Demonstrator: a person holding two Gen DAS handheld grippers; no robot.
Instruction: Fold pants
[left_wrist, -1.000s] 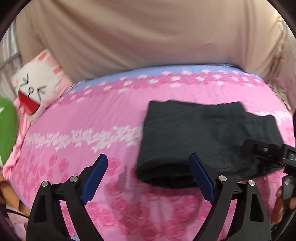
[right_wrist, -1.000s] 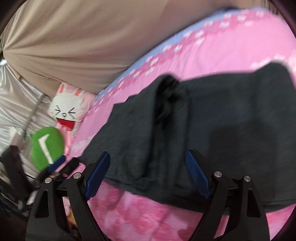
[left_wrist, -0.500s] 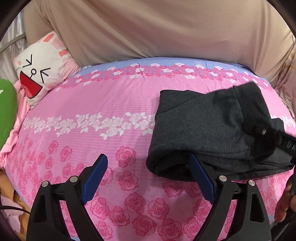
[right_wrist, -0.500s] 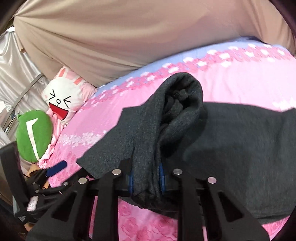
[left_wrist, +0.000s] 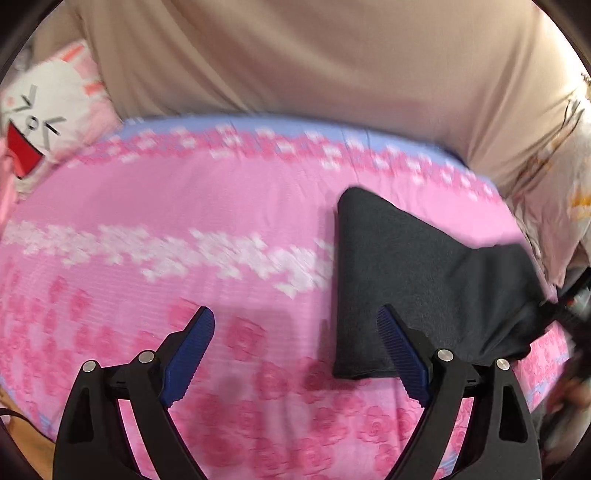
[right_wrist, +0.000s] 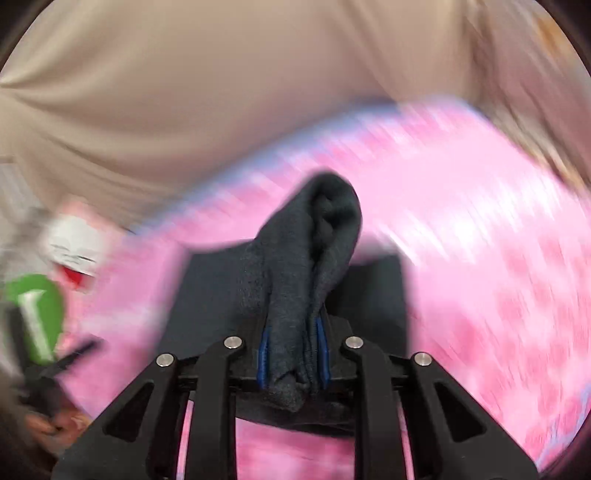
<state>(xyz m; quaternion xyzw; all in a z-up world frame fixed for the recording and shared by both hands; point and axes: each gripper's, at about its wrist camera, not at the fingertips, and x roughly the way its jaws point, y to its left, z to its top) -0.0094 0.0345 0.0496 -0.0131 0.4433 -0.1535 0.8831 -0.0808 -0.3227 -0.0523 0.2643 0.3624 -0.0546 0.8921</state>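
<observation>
The dark grey folded pants (left_wrist: 417, 280) lie on the pink flowered bed (left_wrist: 184, 229), right of centre in the left wrist view. My left gripper (left_wrist: 295, 347) is open and empty, just left of the pants' near edge. My right gripper (right_wrist: 293, 354) is shut on a bunched edge of the pants (right_wrist: 314, 251) and holds it raised above the rest of the cloth. The right gripper's body shows at the far right of the left wrist view (left_wrist: 569, 306). The right wrist view is blurred.
A white rabbit-face pillow (left_wrist: 40, 122) lies at the bed's far left, with a green cushion (right_wrist: 33, 314) beside it. A beige curtain (left_wrist: 314, 55) hangs behind the bed. A pale patterned fabric (left_wrist: 569, 177) sits at the right edge.
My right gripper shut on the pants' edge and lifted it, pulling the cloth up and to the right. My left gripper stayed open and shifted slightly.
</observation>
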